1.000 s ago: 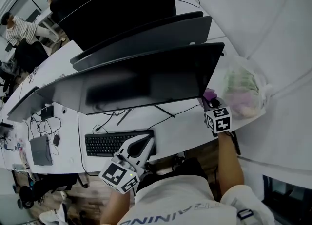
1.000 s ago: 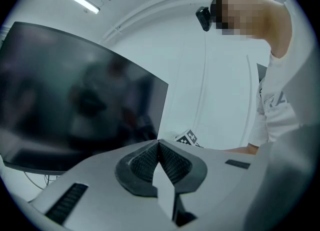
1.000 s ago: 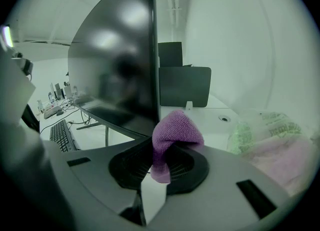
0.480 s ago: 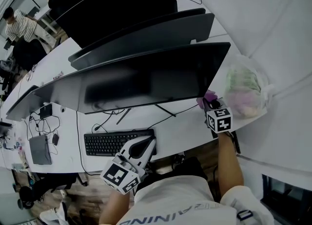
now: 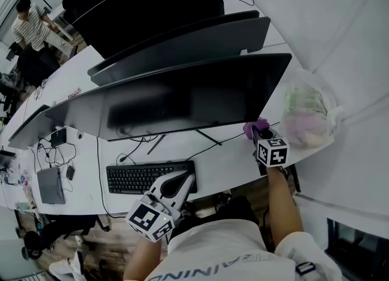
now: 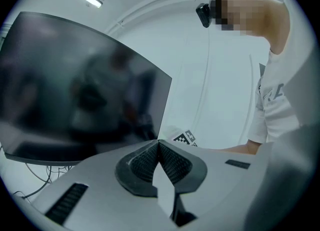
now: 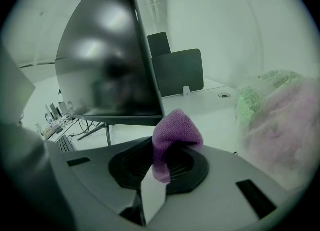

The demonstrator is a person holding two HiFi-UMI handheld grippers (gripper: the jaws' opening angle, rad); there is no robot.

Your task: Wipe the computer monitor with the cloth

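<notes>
The wide dark monitor (image 5: 182, 100) stands on the white desk (image 5: 234, 155); in the right gripper view its screen (image 7: 105, 65) fills the left. My right gripper (image 5: 260, 131) is shut on a purple cloth (image 5: 251, 128), just below and beside the monitor's lower right corner. The cloth (image 7: 174, 132) bulges up out of the closed jaws of the right gripper (image 7: 162, 145). My left gripper (image 5: 184, 180) hangs shut and empty at the desk's front edge, beside the keyboard's right end. In the left gripper view, that gripper (image 6: 158, 143) faces the screen (image 6: 75, 90).
A black keyboard (image 5: 143, 177) lies in front of the monitor, with cables behind it. A clear plastic bag of cloths (image 5: 304, 115) sits at the desk's right end, and shows again as the bag (image 7: 280, 120). More monitors (image 5: 182, 36) stand behind. A person (image 5: 33, 27) stands far left.
My right gripper with the purple cloth has crept left and up toward the monitor's lower right corner. The left gripper has hardly moved. The person in the background has walked on.
</notes>
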